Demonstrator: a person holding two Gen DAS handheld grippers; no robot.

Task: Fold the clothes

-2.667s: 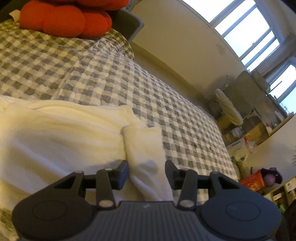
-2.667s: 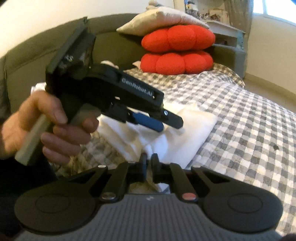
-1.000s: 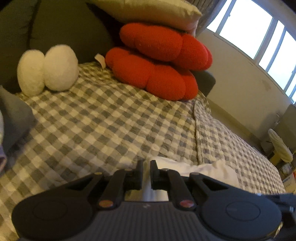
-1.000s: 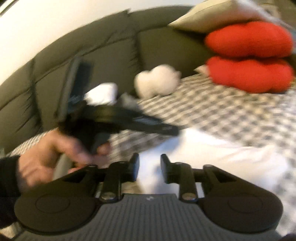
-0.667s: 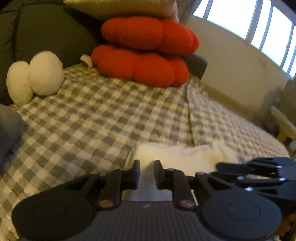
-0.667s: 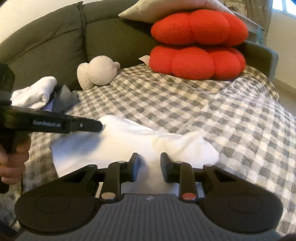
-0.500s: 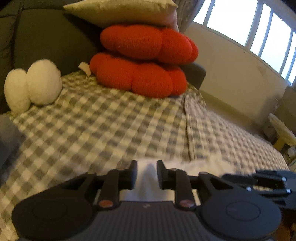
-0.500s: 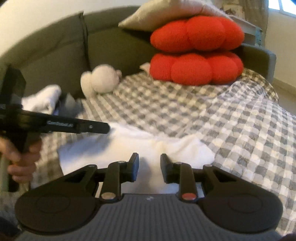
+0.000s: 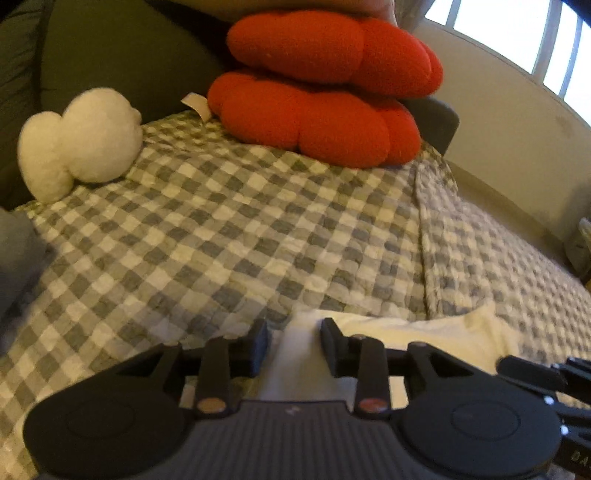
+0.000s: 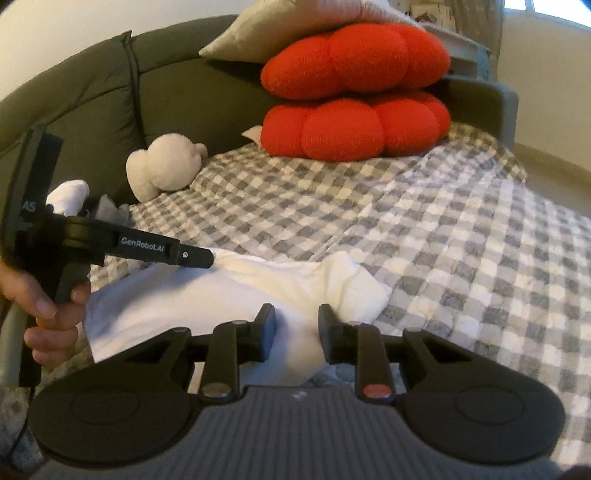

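The left gripper (image 9: 293,334) has its jaws parted with a moderate gap, holding nothing; white fabric shows between and beyond the fingertips. The right gripper (image 10: 296,319) is likewise parted at a moderate gap, with nothing clamped, and sits over the near edge of the white garment (image 10: 229,295). In the right wrist view, the left gripper's body extends in from the left side, its tip at the far left corner of the garment; whether it touches the fabric cannot be told. A hand (image 10: 44,306) grips its handle.

The white garment lies folded on the checked bedspread (image 10: 424,229), with one thicker folded end toward the right. Beyond it, a white plush toy (image 10: 162,171) rests against the dark green headboard (image 10: 110,92). Two red cushions (image 10: 354,96) are stacked at the head of the bed, with a beige pillow (image 10: 295,26) on top.
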